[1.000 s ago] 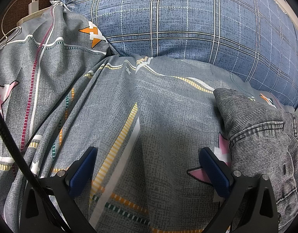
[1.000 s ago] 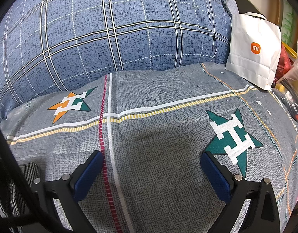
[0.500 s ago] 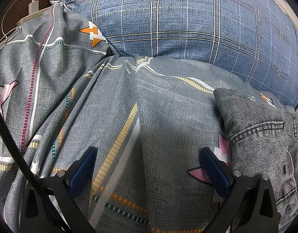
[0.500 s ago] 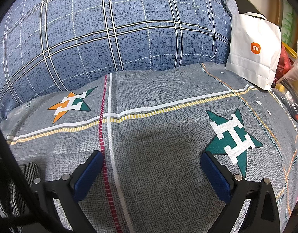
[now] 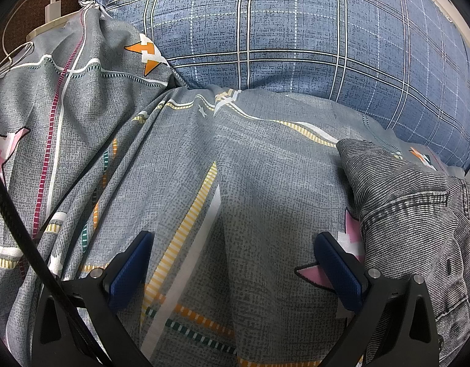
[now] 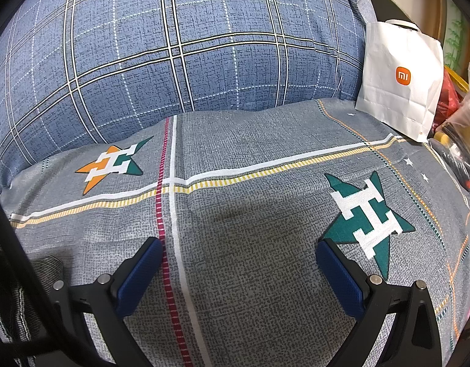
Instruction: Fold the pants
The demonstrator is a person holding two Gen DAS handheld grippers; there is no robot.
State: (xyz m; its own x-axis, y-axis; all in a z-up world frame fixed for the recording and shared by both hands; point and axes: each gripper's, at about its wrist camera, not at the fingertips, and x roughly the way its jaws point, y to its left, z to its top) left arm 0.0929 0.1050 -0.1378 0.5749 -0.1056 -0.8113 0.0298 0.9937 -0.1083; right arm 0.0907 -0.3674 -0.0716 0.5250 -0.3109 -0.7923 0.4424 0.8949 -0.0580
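Bedsheet [image 5: 235, 183] bare; pants [image 5: 418, 214] rightward

- A bedroom at home: grey star-print bedsheet [image 6: 235, 214], big blue plaid pillow [image 6: 173, 55].
- White charger [image 5: 53, 9] at the bedside, Xiaomi paper bag [image 6: 400, 82] on the bed.

Left gripper [image 5: 231, 263]: no shift, jaws equally wide apart.
Right gripper [image 6: 238, 269]: same.
Pants [image 5: 418, 211]: no displacement.

Black left gripper [image 5: 233, 263], right gripper [image 6: 238, 266], blue-padded jaws (silver screws), black cable [image 5: 24, 232]
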